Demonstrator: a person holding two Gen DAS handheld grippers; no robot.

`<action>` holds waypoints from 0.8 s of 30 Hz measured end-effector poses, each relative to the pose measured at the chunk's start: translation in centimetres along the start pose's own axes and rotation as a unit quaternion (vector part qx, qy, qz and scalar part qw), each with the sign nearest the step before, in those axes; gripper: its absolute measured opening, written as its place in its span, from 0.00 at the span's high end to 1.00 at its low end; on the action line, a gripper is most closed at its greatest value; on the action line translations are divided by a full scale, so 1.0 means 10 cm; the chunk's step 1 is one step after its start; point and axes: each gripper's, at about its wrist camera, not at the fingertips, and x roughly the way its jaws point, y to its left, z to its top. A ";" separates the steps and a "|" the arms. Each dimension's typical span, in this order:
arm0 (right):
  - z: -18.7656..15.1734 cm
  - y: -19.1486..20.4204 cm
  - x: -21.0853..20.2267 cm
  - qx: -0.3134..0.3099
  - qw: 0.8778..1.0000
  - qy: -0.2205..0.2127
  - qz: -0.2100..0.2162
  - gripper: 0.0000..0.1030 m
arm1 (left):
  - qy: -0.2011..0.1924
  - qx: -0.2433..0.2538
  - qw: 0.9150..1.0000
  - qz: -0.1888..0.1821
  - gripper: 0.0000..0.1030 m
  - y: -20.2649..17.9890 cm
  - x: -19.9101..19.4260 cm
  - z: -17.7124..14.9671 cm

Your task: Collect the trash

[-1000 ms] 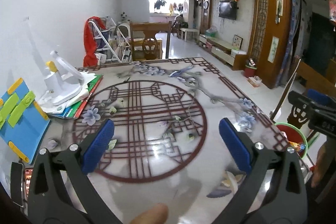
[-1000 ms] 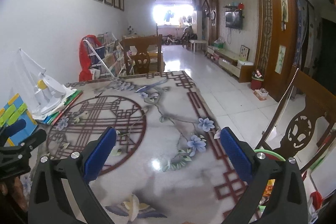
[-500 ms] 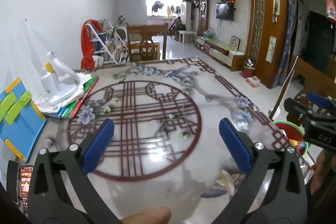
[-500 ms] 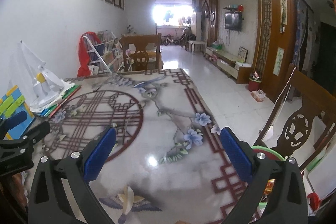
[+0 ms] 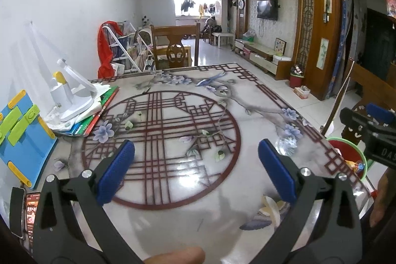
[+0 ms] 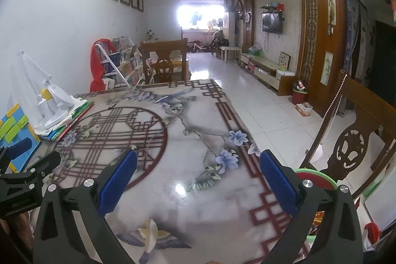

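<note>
My left gripper [image 5: 196, 167] is open and empty, held above the patterned marble table [image 5: 173, 180]. My right gripper [image 6: 198, 177] is open and empty above the table's right part [image 6: 188, 202]. A green-rimmed red trash bin [image 5: 349, 152] with wrappers inside stands off the table's right edge; it also shows in the right wrist view [image 6: 319, 177]. The right gripper appears at the right edge of the left wrist view [image 5: 371, 125], and the left gripper at the left edge of the right wrist view [image 6: 22, 165]. I see no loose trash on the table.
A white desk lamp [image 5: 71, 100] on books, a blue book stand [image 5: 22, 132] and a phone [image 5: 24, 212] sit along the table's left side. A carved wooden chair [image 6: 351, 147] stands at the right, another chair [image 5: 175, 51] at the far end.
Both grippers have lifted and drawn back a little, so the table looks slightly farther and lower. Both stay open and empty.
</note>
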 end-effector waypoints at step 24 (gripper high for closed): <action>-0.02 0.01 0.00 -0.004 1.000 0.002 -0.001 0.07 | 0.005 -0.003 1.000 -0.004 0.05 -0.02 0.00 -0.02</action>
